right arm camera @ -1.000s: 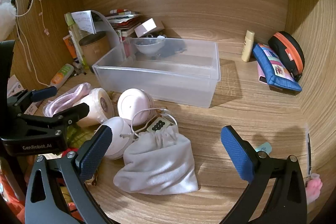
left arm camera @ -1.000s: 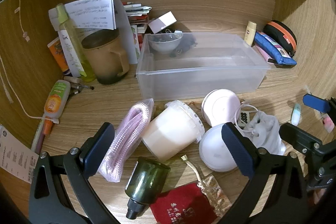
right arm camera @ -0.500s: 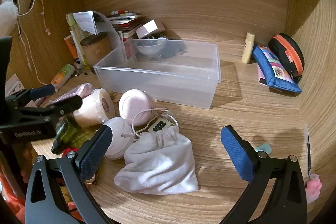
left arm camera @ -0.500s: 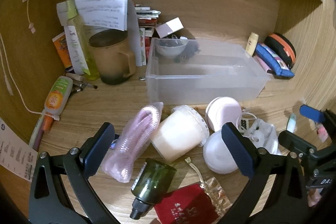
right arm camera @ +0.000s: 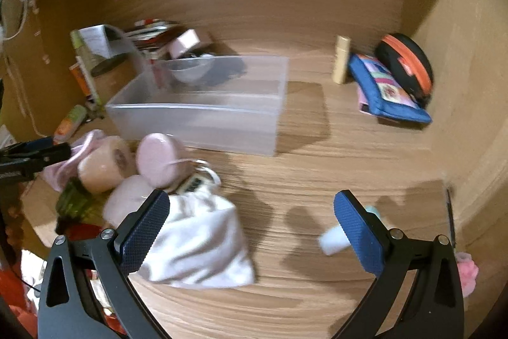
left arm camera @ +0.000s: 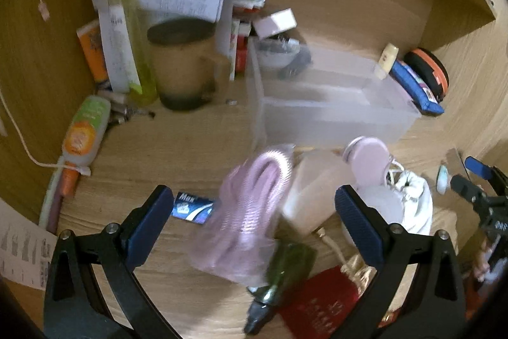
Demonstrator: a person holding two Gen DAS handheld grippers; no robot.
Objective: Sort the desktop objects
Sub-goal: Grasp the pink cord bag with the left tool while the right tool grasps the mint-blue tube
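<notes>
Closest to the left hand-held gripper (left arm camera: 250, 208), whose blue-padded fingers are spread wide with nothing held, a pink coiled bundle in a clear bag (left arm camera: 250, 212) lies between the tips. A dark green bottle (left arm camera: 279, 281) lies on its side just below it, next to a red pouch (left arm camera: 317, 304). A small blue packet (left arm camera: 192, 207) rests flat on the table (left arm camera: 177, 148) just beside the left finger. A cream-coloured jar (left arm camera: 312, 189) lies tipped over against the pink bundle, with a round pink case (left arm camera: 370, 159) just behind it.

The right hand-held gripper (right arm camera: 250, 227) is equally wide open and empty. A white drawstring bag (right arm camera: 197, 243) sits partly behind its left finger, and a pale blue tube (right arm camera: 333, 239) lies on the wood by its right finger.

Further back stands a clear plastic bin (right arm camera: 203, 119), with a small bowl (right arm camera: 189, 72) at its far left end. To its left are a brown mug (left arm camera: 184, 65), a tall yellow-green bottle (left arm camera: 133, 43) and a lying orange-labelled tube (left arm camera: 85, 129). Against the far right corner lean a blue pencil case (right arm camera: 387, 91) and a black-and-orange round pouch (right arm camera: 409, 62), with a small beige stick (right arm camera: 341, 59) upright beside them. Motion blur softens much of both views.
</notes>
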